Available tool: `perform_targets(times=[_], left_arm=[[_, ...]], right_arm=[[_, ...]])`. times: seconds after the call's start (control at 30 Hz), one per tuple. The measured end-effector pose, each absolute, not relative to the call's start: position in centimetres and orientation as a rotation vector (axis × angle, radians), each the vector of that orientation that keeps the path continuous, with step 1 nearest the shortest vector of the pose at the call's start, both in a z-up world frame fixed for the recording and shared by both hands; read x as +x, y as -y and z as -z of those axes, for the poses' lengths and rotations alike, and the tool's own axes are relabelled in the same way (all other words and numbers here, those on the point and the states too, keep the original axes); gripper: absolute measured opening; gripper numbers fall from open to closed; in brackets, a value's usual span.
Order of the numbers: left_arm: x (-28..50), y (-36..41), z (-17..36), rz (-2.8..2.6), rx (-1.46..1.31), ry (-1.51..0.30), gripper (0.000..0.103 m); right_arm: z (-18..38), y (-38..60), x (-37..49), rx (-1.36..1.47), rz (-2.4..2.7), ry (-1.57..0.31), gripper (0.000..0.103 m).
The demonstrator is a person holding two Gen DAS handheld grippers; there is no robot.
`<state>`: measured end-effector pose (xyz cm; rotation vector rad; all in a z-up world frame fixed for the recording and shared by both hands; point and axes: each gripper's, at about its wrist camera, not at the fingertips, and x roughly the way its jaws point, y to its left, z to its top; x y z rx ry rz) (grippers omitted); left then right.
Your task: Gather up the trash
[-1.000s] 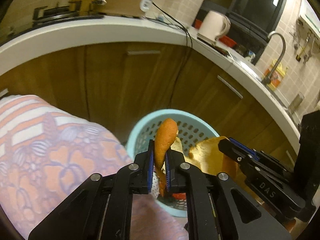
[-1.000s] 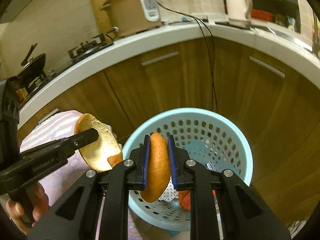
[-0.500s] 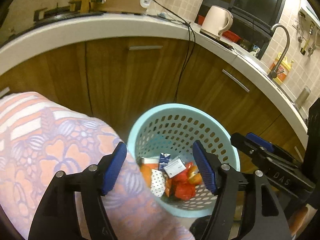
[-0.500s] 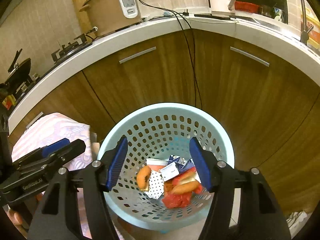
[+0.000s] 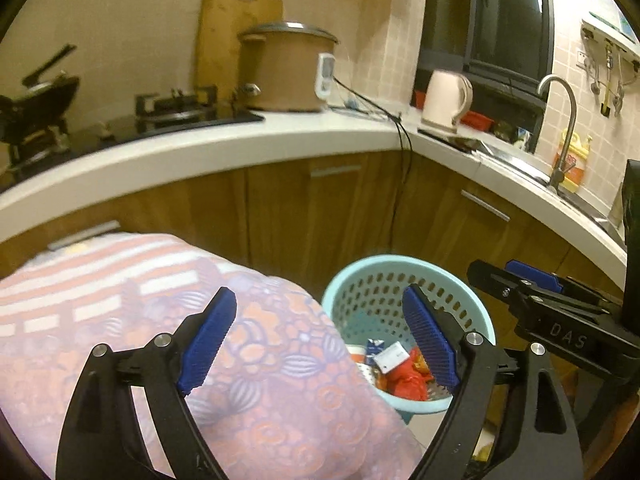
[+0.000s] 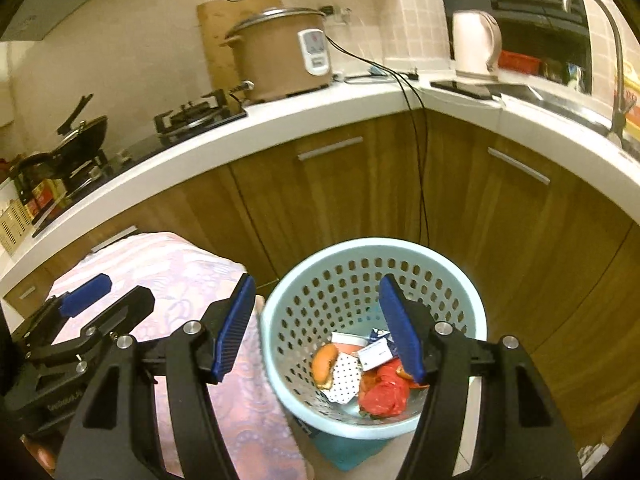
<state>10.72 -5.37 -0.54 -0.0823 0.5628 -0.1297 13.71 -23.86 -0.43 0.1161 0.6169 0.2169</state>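
Observation:
A light blue perforated trash basket (image 6: 448,276) stands on the floor by the cabinets; it also shows in the left wrist view (image 5: 356,276). Inside lie an orange peel (image 6: 325,365), a red wrapper (image 6: 382,394), a white dotted paper (image 6: 344,378) and a small white carton (image 6: 376,354). My right gripper (image 6: 318,330) is open and empty above the basket's near left rim. My left gripper (image 5: 320,342) is open and empty over the edge of a pink patterned cloth (image 5: 120,300), left of the basket. The right gripper's side (image 5: 560,312) shows at the right of the left view.
Brown wooden cabinets (image 6: 340,200) under a white counter (image 6: 280,120) curve behind the basket. A rice cooker (image 6: 284,56), kettle (image 6: 476,44), stove (image 6: 200,114) and faucet (image 6: 616,48) stand on the counter. A black cord (image 6: 420,160) hangs down the cabinet.
Both grippers opened and let go of their orange peels, which now lie in the basket. Both grippers have since pulled up and back from the basket.

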Motion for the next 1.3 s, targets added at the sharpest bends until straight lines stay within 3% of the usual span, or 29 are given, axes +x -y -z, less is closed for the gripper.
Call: perform_targets(times=[0.63,0.77,1.3], left_arm=[[6.1,2.2,0.7,0.042,-0.1,-0.495,0.086],[5.7,2.0,0.9,0.009,-0.077,-0.487,0.086],[4.6,3.0,0.4,0.0,-0.031,-0.454,0.09]], right_arm=[[-0.3,21.3,8.7,0.067,-0.147,-0.508,0.061],[-0.3,21.1,7.4,0.064,-0.116,-0.474,0.067],[-0.1,21.4,5.8,0.058,-0.078,-0.444,0.067]])
